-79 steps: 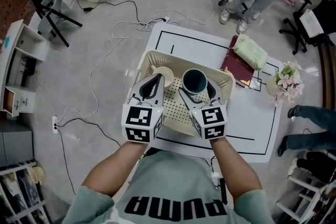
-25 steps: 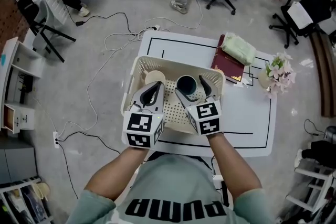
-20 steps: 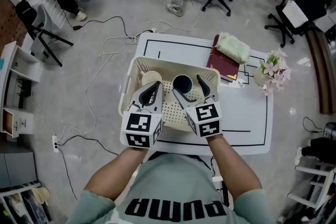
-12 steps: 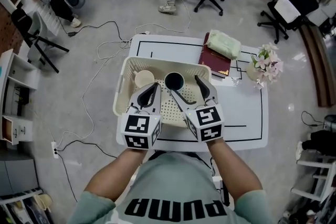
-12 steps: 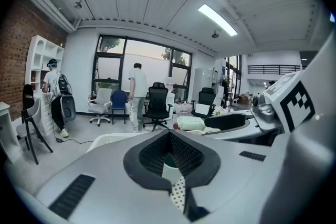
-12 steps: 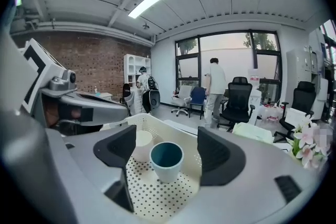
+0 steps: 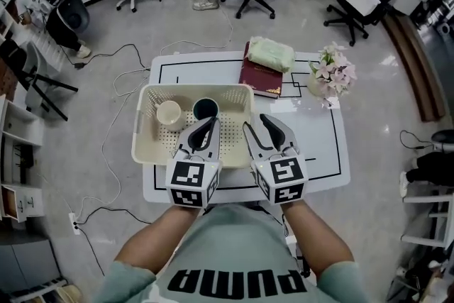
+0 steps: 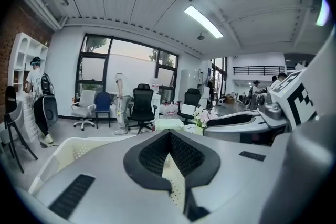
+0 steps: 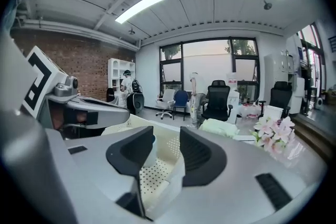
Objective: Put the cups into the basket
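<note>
two cups stand upright, mouths up, side by side in the far half of the basket (image 7: 193, 88) — the cream cup (image 7: 169, 112) on the left, the dark cup (image 7: 206, 108) just beside it — so the task looks done. both lie ahead and to the left of the tools. the left gripper (image 7: 211, 123), the nearer one, hovers over the basket with jaws together on nothing, its tips just short of the dark cup. the right gripper (image 7: 256, 121) hangs by the basket's right edge over the white table (image 7: 312, 145), its jaws apart, closing, and empty. any coming move is likely a pull-back, not a reach. only the head view shows both cups whole — the right gripper view shows perforated basket floor through its gap, the left gripper view a sliver of the same.
</note>
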